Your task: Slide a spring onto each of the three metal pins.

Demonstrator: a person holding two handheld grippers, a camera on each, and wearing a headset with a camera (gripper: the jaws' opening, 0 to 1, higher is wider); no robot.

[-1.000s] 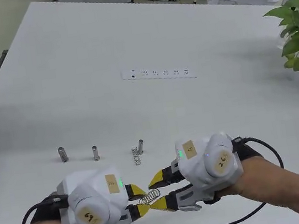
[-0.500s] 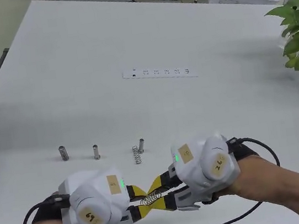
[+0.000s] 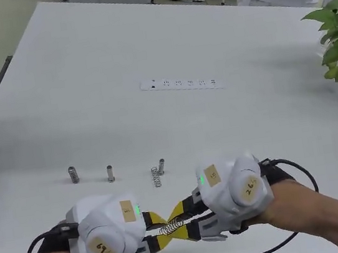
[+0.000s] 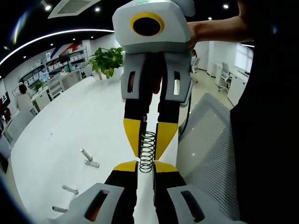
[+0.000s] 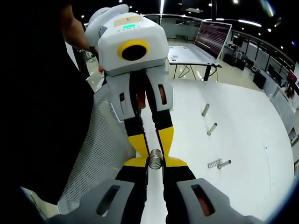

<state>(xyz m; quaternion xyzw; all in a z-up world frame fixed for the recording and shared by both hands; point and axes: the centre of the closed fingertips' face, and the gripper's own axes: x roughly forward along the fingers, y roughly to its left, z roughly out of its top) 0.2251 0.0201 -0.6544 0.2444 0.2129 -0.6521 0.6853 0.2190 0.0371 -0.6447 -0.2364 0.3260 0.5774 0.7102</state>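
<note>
In the head view, the left gripper (image 3: 158, 230) and right gripper (image 3: 181, 221) have been drawn closer together over the past second, with the spring (image 3: 171, 228) kept between their tips near the table's (image 3: 207, 39) front edge. Beyond them, one sprung pin (image 3: 74, 174), one bare pin (image 3: 110, 173) and a third pin (image 3: 161, 166) beside a loose spring (image 3: 156, 177) are seen.

In the left gripper view, the left gripper (image 4: 146, 167) is clamped on the spring's (image 4: 147, 151) near end, and the right gripper (image 4: 148, 137) is closed about its far end.

In the right gripper view, the spring (image 5: 155, 160) is seen end-on in the right gripper (image 5: 155, 163). Which grip bears it cannot be settled. A re-grip is judged under way, with two pins left to fit.
</note>
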